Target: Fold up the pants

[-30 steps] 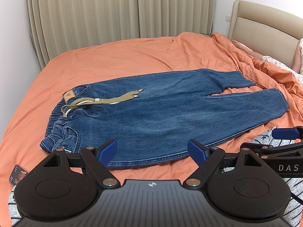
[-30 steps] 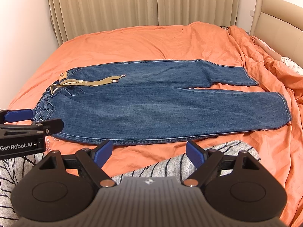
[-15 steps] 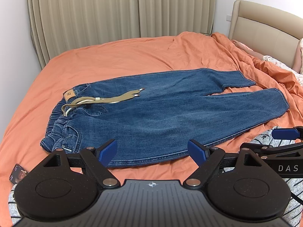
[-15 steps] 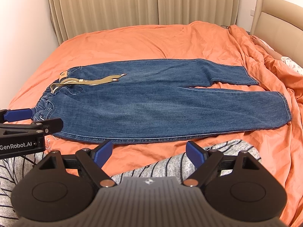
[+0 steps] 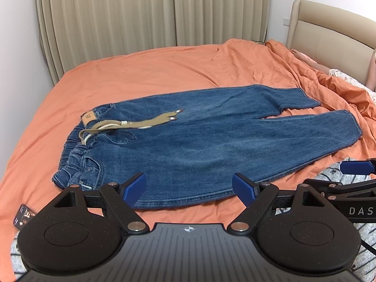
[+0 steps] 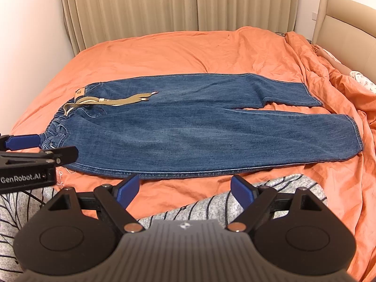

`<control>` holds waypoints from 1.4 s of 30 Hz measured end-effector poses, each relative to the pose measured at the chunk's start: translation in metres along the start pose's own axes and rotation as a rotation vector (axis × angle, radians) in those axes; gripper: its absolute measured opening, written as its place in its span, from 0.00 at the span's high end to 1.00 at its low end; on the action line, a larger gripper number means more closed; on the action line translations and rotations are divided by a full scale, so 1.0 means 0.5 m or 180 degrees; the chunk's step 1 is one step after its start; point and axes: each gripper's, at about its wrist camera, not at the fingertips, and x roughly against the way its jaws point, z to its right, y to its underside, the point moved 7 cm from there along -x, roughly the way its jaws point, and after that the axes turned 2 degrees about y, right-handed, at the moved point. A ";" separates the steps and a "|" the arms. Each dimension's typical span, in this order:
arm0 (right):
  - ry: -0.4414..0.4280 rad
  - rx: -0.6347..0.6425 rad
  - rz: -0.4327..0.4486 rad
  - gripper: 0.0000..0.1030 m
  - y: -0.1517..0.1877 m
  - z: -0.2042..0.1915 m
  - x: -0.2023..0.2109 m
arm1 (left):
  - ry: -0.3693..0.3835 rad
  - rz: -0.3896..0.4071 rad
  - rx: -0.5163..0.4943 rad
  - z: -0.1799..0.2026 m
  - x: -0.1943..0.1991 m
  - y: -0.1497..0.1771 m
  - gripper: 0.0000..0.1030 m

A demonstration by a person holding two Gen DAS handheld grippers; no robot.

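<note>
Presently, item one: blue denim pants with an elastic waistband, spread flat on the orange bed sheet, unfolded, both legs side by side. Waistband toward the grey-white wall side of the bed; hems toward the beige padded headboard.

Item two: khaki woven drawstring with metal tips, lying loose across the pants just beside the waistband.

Item three: left hand-held gripper, jaws spread wide, holding nothing, hovering over the near long edge of the pants, closer to the waistband.

Item four: right hand-held gripper, jaws likewise spread and empty, short of the pants' near edge, above grey striped fabric (probably the operator's clothing).

Item five: small dark phone on the sheet, near the waistband corner.

Risks, as judged:
- Pinching only the top denim layer, so the under layer stays behind and the fold bunches.
- Catching the sheet along with the hem or edge, dragging bedding into the fold.
- Drawstring trapped inside or trailing out, leaving a lump.
- Uneven lift between the two grippers, skewing the legs, which already part slightly near the hems.
- Soft mattress giving way, weakening the pinch.
</note>
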 end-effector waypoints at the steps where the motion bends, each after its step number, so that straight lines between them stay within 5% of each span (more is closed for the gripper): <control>1: 0.0003 0.0003 -0.0005 0.21 -0.001 0.002 -0.005 | -0.0018 0.0015 -0.0002 -0.006 -0.002 -0.004 0.06; 13: 0.0175 0.0145 0.0345 0.22 -0.099 0.047 -0.121 | -0.0100 -0.0044 0.0190 -0.139 -0.111 -0.084 0.32; 16: 0.0247 0.0149 0.0334 0.31 -0.128 0.069 -0.173 | -0.0015 -0.0132 0.0221 -0.181 -0.153 -0.099 0.39; 20: 0.0373 0.0204 0.0202 0.52 -0.159 0.098 -0.252 | 0.0044 -0.0186 0.0318 -0.243 -0.204 -0.114 0.40; 23: 0.0372 0.0131 0.0105 0.58 -0.180 0.114 -0.308 | 0.0012 -0.0235 0.0365 -0.297 -0.245 -0.126 0.40; 28: 0.0177 -0.0273 -0.0194 0.57 -0.207 0.141 -0.402 | 0.0055 -0.0316 0.0558 -0.420 -0.306 -0.149 0.38; 34: 0.0262 -0.0469 -0.0342 0.55 -0.222 0.166 -0.482 | 0.0142 -0.0396 0.0987 -0.562 -0.399 -0.171 0.38; 42: 0.0306 -0.0422 -0.0506 0.54 -0.211 0.163 -0.558 | 0.0386 -0.0658 0.1560 -0.644 -0.565 -0.144 0.39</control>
